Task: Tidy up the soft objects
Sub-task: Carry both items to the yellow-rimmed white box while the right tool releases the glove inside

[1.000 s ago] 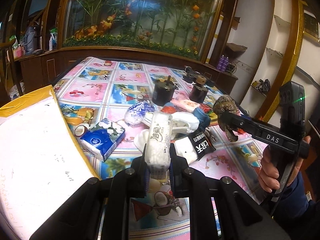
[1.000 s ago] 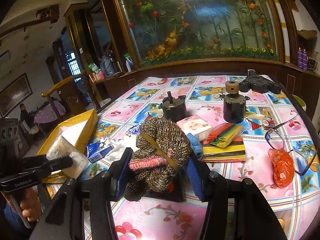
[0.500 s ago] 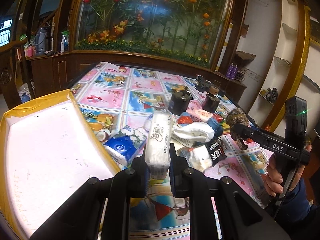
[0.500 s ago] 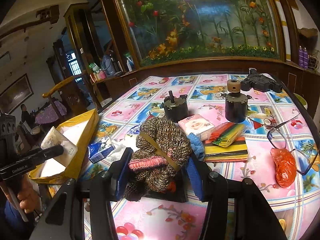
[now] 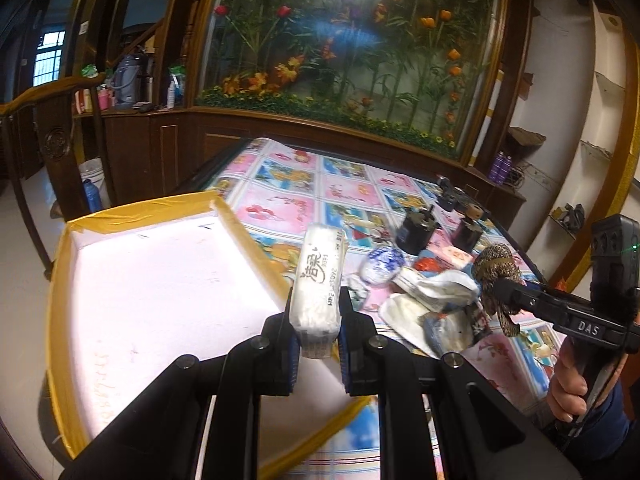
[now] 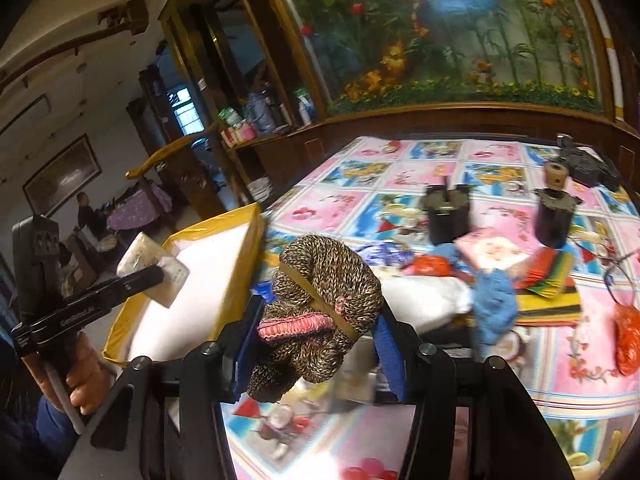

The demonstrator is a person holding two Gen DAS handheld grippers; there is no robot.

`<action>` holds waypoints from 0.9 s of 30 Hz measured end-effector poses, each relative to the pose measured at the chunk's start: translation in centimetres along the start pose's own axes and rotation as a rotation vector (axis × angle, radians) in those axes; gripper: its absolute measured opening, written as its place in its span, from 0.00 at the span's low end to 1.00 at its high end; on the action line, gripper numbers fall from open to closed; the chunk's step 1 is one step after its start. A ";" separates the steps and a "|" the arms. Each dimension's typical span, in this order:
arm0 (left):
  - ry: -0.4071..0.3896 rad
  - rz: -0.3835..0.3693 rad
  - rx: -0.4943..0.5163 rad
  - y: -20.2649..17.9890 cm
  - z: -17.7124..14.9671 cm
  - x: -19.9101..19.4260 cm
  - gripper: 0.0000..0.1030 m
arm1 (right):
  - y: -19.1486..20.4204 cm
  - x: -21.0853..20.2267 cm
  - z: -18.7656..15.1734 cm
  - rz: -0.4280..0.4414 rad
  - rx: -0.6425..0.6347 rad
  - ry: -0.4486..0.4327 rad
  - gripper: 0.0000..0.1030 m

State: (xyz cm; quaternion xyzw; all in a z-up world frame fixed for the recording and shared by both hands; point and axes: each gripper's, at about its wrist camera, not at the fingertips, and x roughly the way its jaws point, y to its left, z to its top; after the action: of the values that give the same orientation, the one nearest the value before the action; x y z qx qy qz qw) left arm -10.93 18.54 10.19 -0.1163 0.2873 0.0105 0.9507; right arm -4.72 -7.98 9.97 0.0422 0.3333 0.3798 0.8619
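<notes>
White tissue pack [image 5: 318,276] above yellow-rimmed tray [image 5: 140,212], brown knitted bundle [image 6: 320,304] aloft

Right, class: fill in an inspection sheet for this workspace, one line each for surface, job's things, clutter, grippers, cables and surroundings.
Surface: table under a pink and blue picture cloth.
Job's things: tissue pack; knitted bundle; yellow-rimmed tray, white inside, nothing in it.
Clutter: two black cylinders, blue knit, orange bag, white cloth.
Grippers: left gripper shut on the tissue pack; right gripper shut on the knitted bundle.
Cables: nothing seen.
Surroundings: flower display, wooden cabinets.
</notes>
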 end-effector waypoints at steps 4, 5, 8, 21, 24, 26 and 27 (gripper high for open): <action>0.004 0.024 -0.034 2.1 0.5 -0.7 0.14 | 3.1 2.3 1.4 0.046 -0.021 0.047 0.55; 0.007 0.030 -0.041 2.7 0.8 -0.8 0.14 | 3.8 2.9 1.9 0.057 -0.025 0.057 0.55; 0.009 0.055 -0.060 4.4 1.5 -1.1 0.14 | 5.8 4.5 3.4 0.075 -0.055 0.077 0.55; 0.085 0.123 -0.143 12.4 7.0 1.8 0.14 | 13.1 16.0 10.7 0.063 -0.172 0.158 0.56; 0.126 0.131 -0.181 14.2 7.3 3.9 0.14 | 13.6 20.6 11.6 0.041 -0.177 0.201 0.56; 0.151 0.142 -0.208 15.6 7.4 5.4 0.14 | 13.8 24.0 12.0 0.036 -0.171 0.244 0.56; 0.163 0.144 -0.226 16.3 7.3 6.1 0.14 | 13.8 25.3 12.0 0.027 -0.171 0.255 0.56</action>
State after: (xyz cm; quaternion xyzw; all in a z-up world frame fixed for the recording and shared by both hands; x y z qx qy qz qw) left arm -3.30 35.80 9.28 -0.2021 0.3682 0.1012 0.9019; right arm 6.26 21.23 10.05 -0.0753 0.4059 0.4208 0.8078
